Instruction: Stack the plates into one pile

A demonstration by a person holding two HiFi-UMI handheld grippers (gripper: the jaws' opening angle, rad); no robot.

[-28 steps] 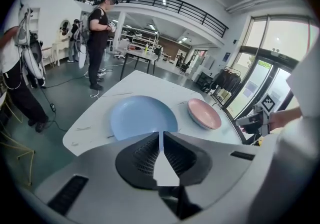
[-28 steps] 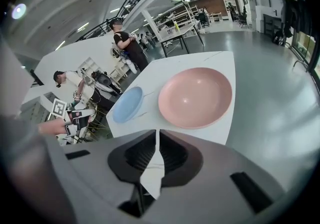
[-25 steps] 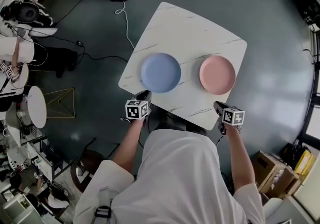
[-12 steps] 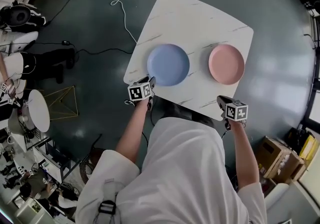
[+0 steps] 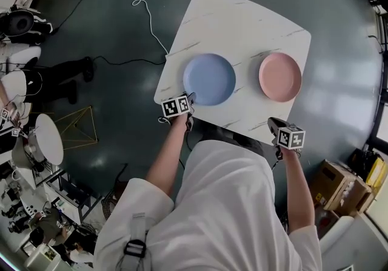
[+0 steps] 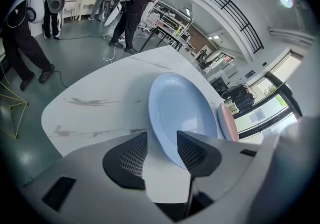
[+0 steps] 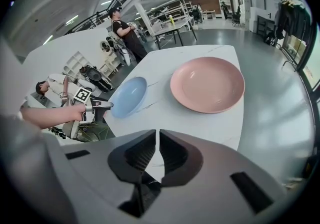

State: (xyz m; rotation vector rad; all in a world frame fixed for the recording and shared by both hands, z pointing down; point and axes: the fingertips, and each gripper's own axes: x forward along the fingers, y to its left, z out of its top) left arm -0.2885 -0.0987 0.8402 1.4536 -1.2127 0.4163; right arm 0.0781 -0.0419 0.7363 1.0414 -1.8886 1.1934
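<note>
Left tool point(image 5: 190, 98) point(image 6: 162, 143): jaws moderately apart, turned on its side at the bench's near left edge, with the near rim of the blue plate point(image 5: 209, 79) point(image 6: 182, 113) reaching in between the two jaw tips; whether either pad presses on the rim cannot be told. Right tool point(image 5: 273, 123) point(image 7: 158, 140): jaws drawn to a narrow slit with nothing between them, held off the near right edge of the bench point(image 5: 236, 15) point(image 7: 192, 120), short of the pink plate point(image 5: 280, 77) point(image 7: 207, 84) and not touching it. The two plates lie flat, face up and side by side on the white marbled bench, blue toward the person's left and pink toward the right, apart from each other with bare benchtop between them; neither rests on the other. In the left gripper view the pink plate point(image 6: 227, 123) shows edge-on just beyond the blue one. The person's white shirt point(image 5: 218, 203) fills the lower head view, with both forearms reaching forward to the tools. Around the bench is a dark grey floor; a light cable point(image 5: 145, 15) trails across it at upper left, and cardboard boxes point(image 5: 330, 194) stand at lower right.
</note>
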